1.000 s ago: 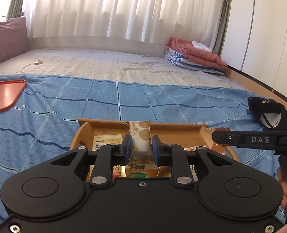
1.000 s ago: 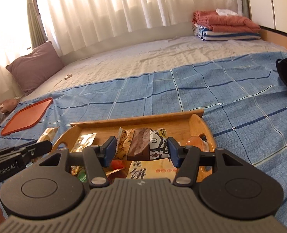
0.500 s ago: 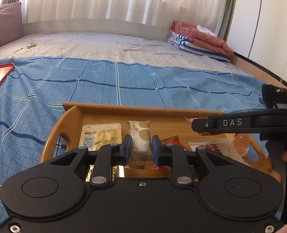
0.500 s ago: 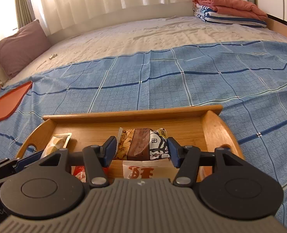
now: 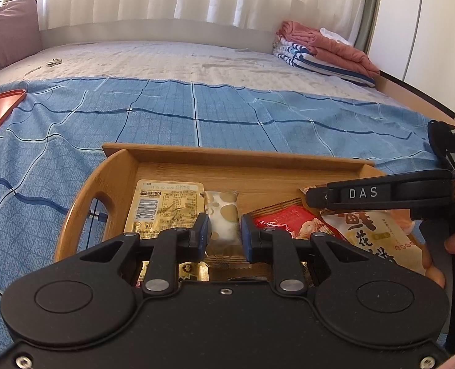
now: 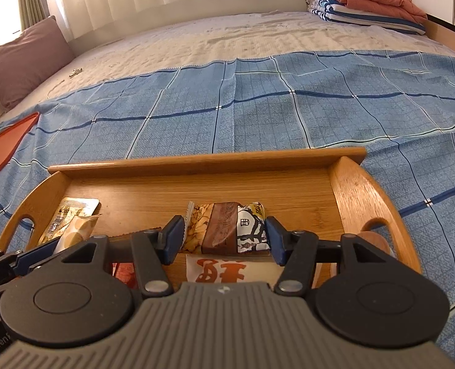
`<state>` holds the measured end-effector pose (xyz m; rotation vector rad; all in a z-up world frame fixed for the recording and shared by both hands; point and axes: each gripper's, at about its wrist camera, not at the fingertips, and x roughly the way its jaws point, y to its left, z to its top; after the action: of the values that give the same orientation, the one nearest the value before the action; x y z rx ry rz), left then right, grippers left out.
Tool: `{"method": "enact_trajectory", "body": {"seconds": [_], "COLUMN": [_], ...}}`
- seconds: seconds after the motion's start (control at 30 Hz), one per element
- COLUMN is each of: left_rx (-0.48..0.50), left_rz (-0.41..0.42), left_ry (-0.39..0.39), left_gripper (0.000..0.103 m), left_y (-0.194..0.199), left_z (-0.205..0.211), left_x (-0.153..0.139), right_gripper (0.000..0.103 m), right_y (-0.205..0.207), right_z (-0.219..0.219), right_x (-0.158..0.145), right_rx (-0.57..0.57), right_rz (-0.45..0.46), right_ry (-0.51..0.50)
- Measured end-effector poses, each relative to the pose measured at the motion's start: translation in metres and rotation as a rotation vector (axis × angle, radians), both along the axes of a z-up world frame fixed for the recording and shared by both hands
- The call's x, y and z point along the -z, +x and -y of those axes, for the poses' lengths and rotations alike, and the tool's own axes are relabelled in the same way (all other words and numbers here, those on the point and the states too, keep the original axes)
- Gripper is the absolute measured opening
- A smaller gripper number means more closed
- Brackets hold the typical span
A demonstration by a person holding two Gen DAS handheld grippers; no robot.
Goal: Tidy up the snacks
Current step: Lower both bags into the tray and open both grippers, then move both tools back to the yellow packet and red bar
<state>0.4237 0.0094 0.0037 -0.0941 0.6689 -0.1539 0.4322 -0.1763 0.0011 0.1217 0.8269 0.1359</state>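
Packets crowd wooden tray (image 6: 347, 181); folded blankets (image 6: 365, 3) lie beyond.

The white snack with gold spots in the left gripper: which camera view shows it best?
The left wrist view: the white snack with gold spots sits centred between the left gripper fingers, wrapper pattern plain. The right wrist view shows only its end at the left edge, partly hidden behind the right gripper's body.

Smooth wooden tray (image 6: 350, 184), glossy plastic snack wrappers (image 5: 292, 221), matt woven blue cloth (image 6: 258, 117).
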Motion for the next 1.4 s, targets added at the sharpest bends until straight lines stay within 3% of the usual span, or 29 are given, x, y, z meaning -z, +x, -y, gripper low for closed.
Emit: {"method": "enact_trajectory", "body": {"seconds": [0.13,0.23,0.3,0.37,0.43,0.6,0.7,1.17,1.4], "left_rx": [-0.004,0.002,0.002,-0.005,0.002,-0.006,0.026,0.153,0.201], "left_rz": [-0.005,-0.002,0.01,0.029,0.039,0.064,0.066,0.155,0.173], "left_ry": [0.008,0.007,0.004,0.019,0.038,0.017,-0.008,0.136,0.168], "left_gripper": [0.022,0.024,0.044,0.055,0.059,0.083,0.085,0.092,0.095], "left_y": [0.001,0.0,-0.004,-0.01,-0.015,-0.038,-0.061,-0.185,-0.229], "left_z": [0.001,0.001,0.001,0.002,0.003,0.0,-0.001,0.014,0.025], "left_x": [0.001,0.0,-0.003,-0.008,-0.014,-0.036,-0.046,-0.1,-0.128], "right_gripper": [0.062,0.076,0.078,0.08,0.081,0.09,0.093,0.095,0.097], "right_y": [0.0,-0.004,-0.007,-0.01,-0.014,-0.034,-0.056,-0.185,-0.229], "right_z": [0.0,0.002,0.004,0.006,0.008,0.014,0.021,0.045,0.046], "right_x": [-0.001,-0.004,-0.007,-0.011,-0.016,-0.038,-0.053,-0.099,-0.118], "right_rx": [0.0,0.003,0.003,0.007,0.008,0.011,0.014,-0.075,-0.11], "right_rz": [0.0,0.022,0.032,0.039,0.045,0.086,0.125,0.234,0.264], "right_ry": [0.0,0.013,0.037,0.045,0.049,0.051,0.08,0.075,0.05]}}
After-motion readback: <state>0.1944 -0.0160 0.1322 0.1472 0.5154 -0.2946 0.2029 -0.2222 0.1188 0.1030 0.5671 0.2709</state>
